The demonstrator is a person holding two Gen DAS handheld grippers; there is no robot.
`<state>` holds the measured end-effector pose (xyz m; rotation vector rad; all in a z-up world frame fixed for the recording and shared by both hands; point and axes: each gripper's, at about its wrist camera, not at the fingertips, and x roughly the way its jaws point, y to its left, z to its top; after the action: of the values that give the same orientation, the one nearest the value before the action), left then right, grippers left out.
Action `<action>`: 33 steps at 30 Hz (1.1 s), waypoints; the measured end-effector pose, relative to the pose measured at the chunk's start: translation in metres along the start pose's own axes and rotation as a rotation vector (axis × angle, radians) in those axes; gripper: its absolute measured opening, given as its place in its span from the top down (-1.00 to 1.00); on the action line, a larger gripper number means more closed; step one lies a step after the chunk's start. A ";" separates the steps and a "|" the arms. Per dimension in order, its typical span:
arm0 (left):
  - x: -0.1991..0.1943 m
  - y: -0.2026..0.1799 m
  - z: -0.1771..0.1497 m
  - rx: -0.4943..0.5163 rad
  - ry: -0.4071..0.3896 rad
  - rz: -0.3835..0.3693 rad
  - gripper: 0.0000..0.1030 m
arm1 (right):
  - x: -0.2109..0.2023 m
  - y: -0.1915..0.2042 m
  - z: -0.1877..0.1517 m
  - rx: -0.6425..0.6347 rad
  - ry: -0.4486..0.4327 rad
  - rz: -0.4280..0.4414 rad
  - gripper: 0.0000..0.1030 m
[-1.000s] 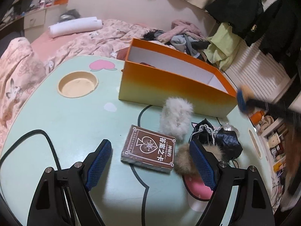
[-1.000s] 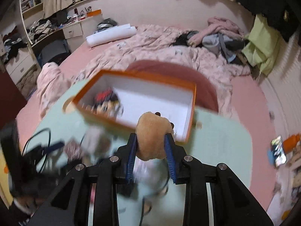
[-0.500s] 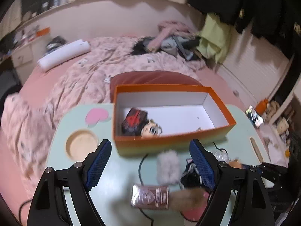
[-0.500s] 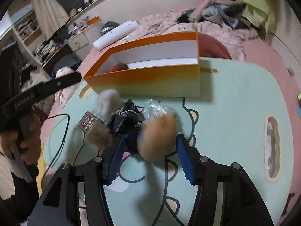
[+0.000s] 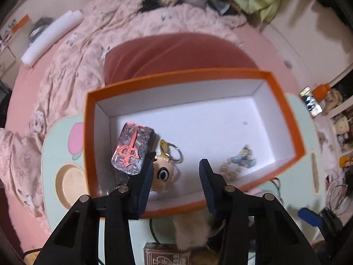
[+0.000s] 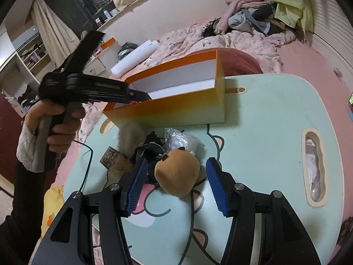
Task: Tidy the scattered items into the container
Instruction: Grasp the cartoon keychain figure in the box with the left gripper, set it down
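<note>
The orange box (image 5: 284, 110) stands open under my left gripper (image 5: 176, 164), whose jaws are closing with nothing between the pads. Inside lie a dark tin with a red mark (image 5: 132, 148), a keychain figure (image 5: 164, 172) and some beads (image 5: 240, 159). In the right wrist view a brown plush (image 6: 176, 176) lies on the mint table (image 6: 264, 114) between the fingers of my right gripper (image 6: 176, 163), which is open, its pads clear of the plush. Beside it sit a grey pompom (image 6: 130, 137), a black item (image 6: 150, 150), crinkled wrap (image 6: 178, 137) and a card box (image 6: 109, 158).
A hand (image 6: 59, 121) holds the left gripper (image 6: 136, 93) over the box's left end. A black cable (image 6: 88, 165) runs across the table's left side. The table has a round recess (image 5: 68, 181) and a long slot (image 6: 313, 167). A pink bed lies behind.
My left gripper rose from the table items to above the box and its jaws narrowed. My right gripper let go of the brown plush, which now rests on the table.
</note>
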<state>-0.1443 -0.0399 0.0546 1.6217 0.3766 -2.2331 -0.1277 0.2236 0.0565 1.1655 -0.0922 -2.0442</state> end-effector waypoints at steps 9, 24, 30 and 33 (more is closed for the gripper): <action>0.033 0.010 0.000 -0.075 0.052 -0.038 0.33 | 0.004 -0.002 -0.004 0.008 0.006 0.009 -0.09; -0.091 -0.009 -0.043 -0.028 -0.254 -0.273 0.33 | 0.002 0.000 -0.006 0.010 -0.003 -0.006 -0.09; -0.081 -0.032 -0.077 0.049 -0.244 -0.318 0.33 | 0.002 0.002 -0.006 0.005 0.000 -0.005 -0.09; -0.061 -0.037 -0.084 0.060 -0.221 -0.292 0.33 | 0.002 0.003 -0.006 0.002 0.000 -0.011 -0.09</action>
<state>-0.0709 0.0362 0.0868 1.4027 0.5189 -2.6323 -0.1221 0.2219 0.0524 1.1697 -0.0877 -2.0538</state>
